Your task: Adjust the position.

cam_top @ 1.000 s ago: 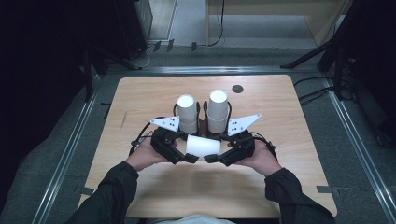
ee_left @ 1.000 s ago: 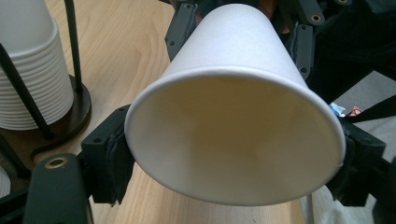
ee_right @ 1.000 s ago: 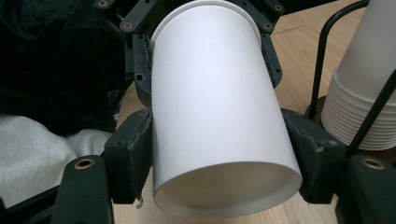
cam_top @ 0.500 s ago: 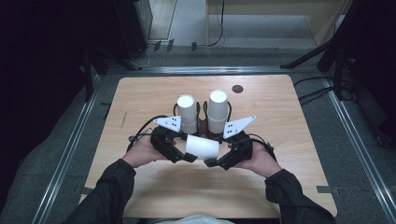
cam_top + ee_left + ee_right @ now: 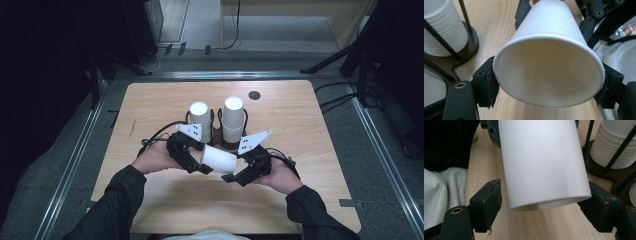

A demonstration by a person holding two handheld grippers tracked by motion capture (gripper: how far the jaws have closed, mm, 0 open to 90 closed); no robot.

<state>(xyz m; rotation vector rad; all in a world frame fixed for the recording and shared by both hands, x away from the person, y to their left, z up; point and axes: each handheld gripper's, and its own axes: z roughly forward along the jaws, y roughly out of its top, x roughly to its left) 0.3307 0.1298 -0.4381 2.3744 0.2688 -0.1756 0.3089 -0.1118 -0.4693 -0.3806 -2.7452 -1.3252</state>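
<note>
A white paper cup lies on its side just above the table, between the two hands. My left gripper is shut on its wide rim; in the left gripper view both pads press on the cup at its mouth. My right gripper stands around the narrow base end. Its jaws have just been opening wide, then easing in slightly. In the right gripper view the cup is between them, with a clear gap at the left pad.
Two stacks of white cups stand upside down in a dark wire holder just beyond the grippers. A small black disc lies at the far side of the wooden table.
The right gripper has tilted a little, so its grey plate sits lower in the picture. The cup and the left gripper have hardly moved.
</note>
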